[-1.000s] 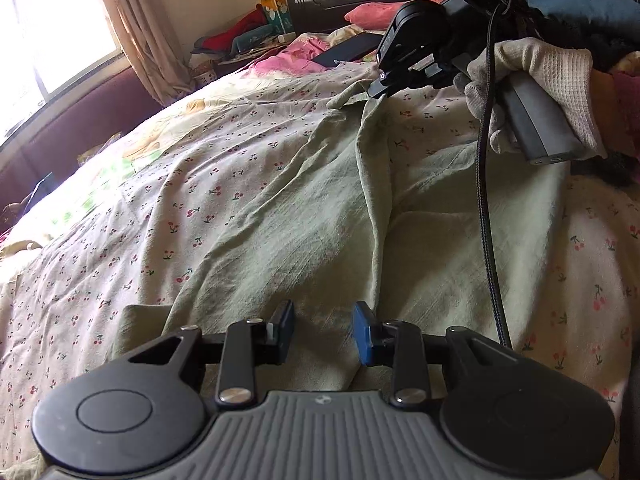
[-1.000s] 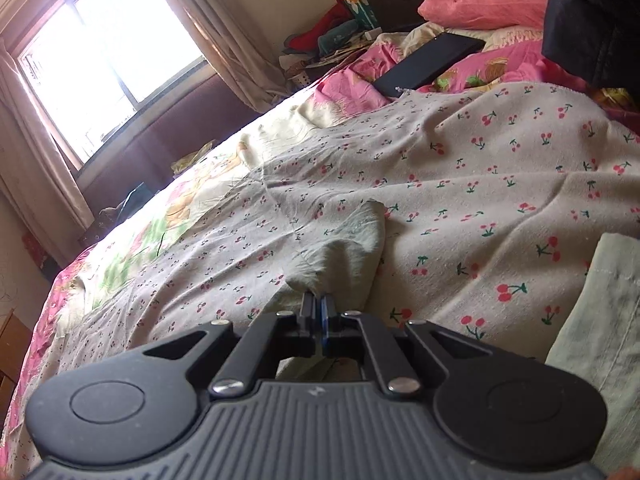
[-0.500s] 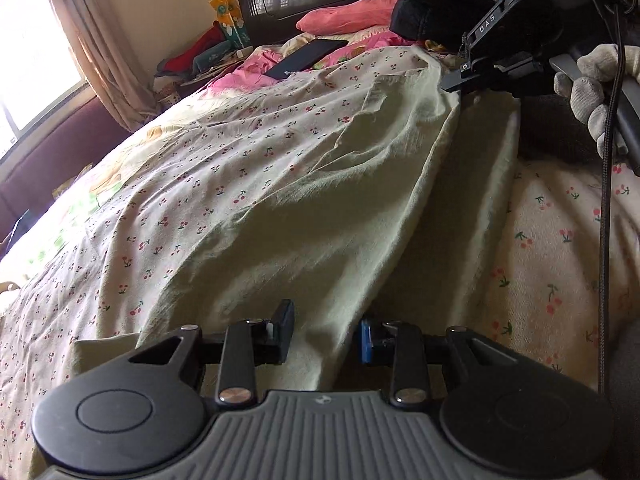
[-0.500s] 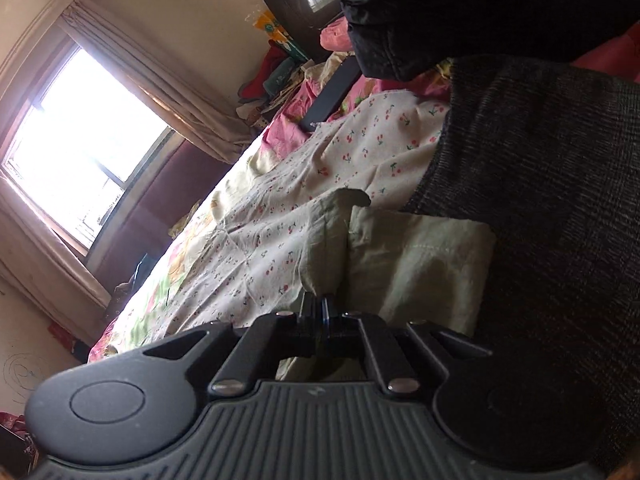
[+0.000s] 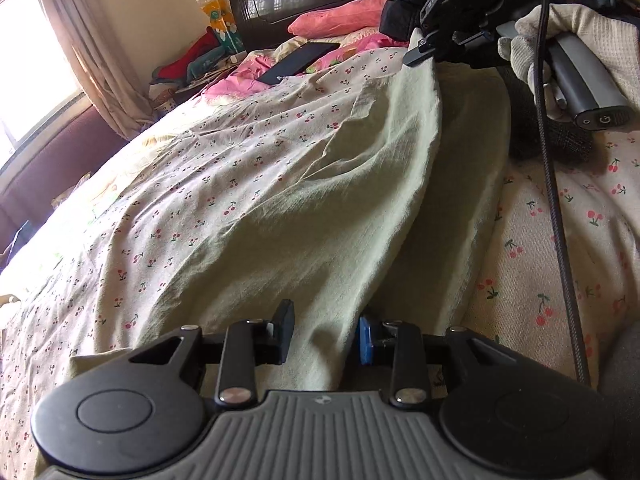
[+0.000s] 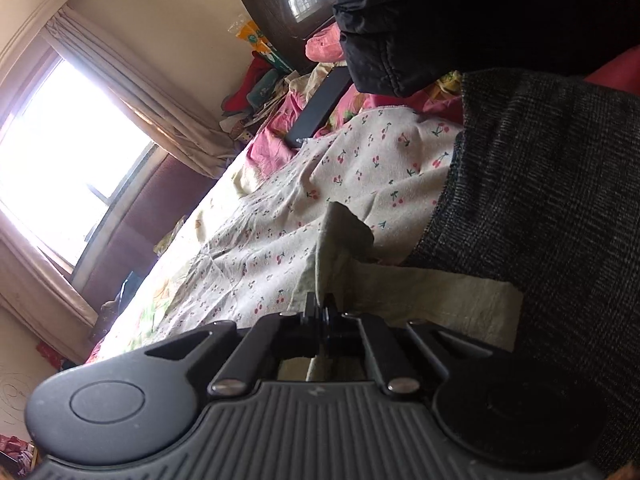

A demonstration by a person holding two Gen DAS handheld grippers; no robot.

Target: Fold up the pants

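Pale green pants [image 5: 340,216] lie on the cherry-print bed sheet [image 5: 180,208]. One pant leg is lifted and stretched over the other leg. My right gripper [image 5: 420,50], held by a white-gloved hand [image 5: 576,36], is shut on the far end of the lifted leg. In the right wrist view the right gripper [image 6: 320,310] pinches a bunched edge of the pants [image 6: 340,240]. My left gripper [image 5: 324,336] is open, with the near end of the pants cloth lying between its jaws.
A dark grey textured cloth [image 6: 540,216] lies at the right next to the pants. A black bag [image 5: 400,16], pink pillow [image 5: 340,20] and dark flat tablet [image 5: 298,62] lie by the headboard. A cable [image 5: 556,216] hangs from the right gripper.
My right gripper has carried the pant leg to the right, over the other leg, and rolled sideways. The left gripper has stayed open around the near cloth.
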